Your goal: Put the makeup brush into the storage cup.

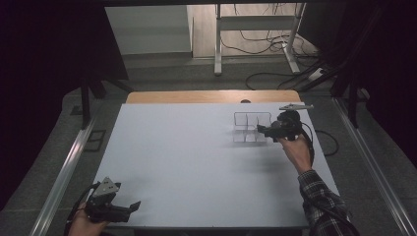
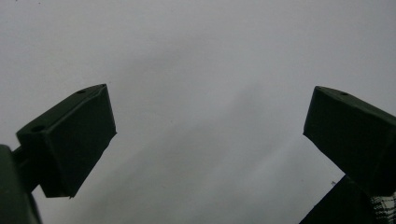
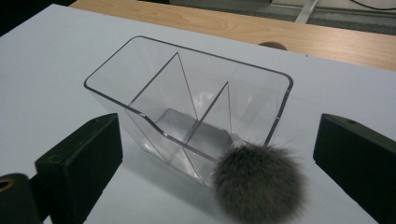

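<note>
Up high, my right claw [image 1: 263,129] sits at the clear organizer [image 1: 252,127], right of centre on the desk [image 1: 187,162]; my left claw [image 1: 129,206], lower left, is spread empty. Close in, the right one gapes around a pompom [image 3: 259,183] touching the organizer's near wall: feather-light, squashy, best pinched across its middle.

right gripper [image 1: 264,130] at clear organizer [image 1: 251,127]; left gripper [image 1: 129,208] at table's [image 1: 187,162] near edge

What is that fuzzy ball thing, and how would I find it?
Start at the big white table and go to its far right corner, where a clear plastic box with dividers stands. The fuzzy grey ball sits at the box's near end, between the open right tongs. It is the one soft, furry thing there; everything beside it is hard and smooth.
</note>
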`<state>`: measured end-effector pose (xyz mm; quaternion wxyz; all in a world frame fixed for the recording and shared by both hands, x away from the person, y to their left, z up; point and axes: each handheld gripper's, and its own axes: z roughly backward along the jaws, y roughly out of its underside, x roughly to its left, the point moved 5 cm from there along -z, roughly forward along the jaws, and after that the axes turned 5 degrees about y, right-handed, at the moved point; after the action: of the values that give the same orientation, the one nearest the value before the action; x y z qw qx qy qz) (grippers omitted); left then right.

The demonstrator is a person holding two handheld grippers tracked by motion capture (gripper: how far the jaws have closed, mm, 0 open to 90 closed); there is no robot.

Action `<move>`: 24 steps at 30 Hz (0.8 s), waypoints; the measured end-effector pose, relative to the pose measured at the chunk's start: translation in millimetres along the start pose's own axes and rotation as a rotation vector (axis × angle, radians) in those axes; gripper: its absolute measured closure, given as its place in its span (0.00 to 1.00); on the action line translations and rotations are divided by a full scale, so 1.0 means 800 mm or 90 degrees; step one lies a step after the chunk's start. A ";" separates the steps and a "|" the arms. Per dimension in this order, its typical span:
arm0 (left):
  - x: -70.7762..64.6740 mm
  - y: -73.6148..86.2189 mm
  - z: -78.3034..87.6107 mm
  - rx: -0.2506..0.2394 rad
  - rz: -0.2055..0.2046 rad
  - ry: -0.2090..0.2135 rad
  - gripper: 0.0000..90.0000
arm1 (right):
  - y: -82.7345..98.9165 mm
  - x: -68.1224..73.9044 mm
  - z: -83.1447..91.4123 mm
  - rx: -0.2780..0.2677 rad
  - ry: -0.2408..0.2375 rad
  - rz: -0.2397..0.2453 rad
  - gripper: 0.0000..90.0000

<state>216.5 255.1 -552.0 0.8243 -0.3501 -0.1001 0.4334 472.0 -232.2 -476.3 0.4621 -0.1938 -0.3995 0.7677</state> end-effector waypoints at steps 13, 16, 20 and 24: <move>0.001 -0.001 0.002 -0.009 0.005 0.006 0.02 | 0.004 0.006 0.005 0.011 -0.012 0.004 0.00; 0.000 0.000 0.001 -0.007 0.002 0.006 0.02 | 0.005 0.007 0.006 0.014 -0.012 0.007 0.00; 0.001 0.000 0.001 -0.006 0.003 0.005 0.02 | 0.007 0.009 0.008 0.019 -0.016 0.008 0.00; 0.000 0.000 0.001 -0.005 0.002 0.006 0.02 | 0.009 0.011 0.010 0.020 -0.017 0.013 0.00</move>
<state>216.5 255.6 -551.4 0.8227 -0.3555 -0.0976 0.4326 458.9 -229.9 -476.4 0.4518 -0.1800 -0.3918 0.7810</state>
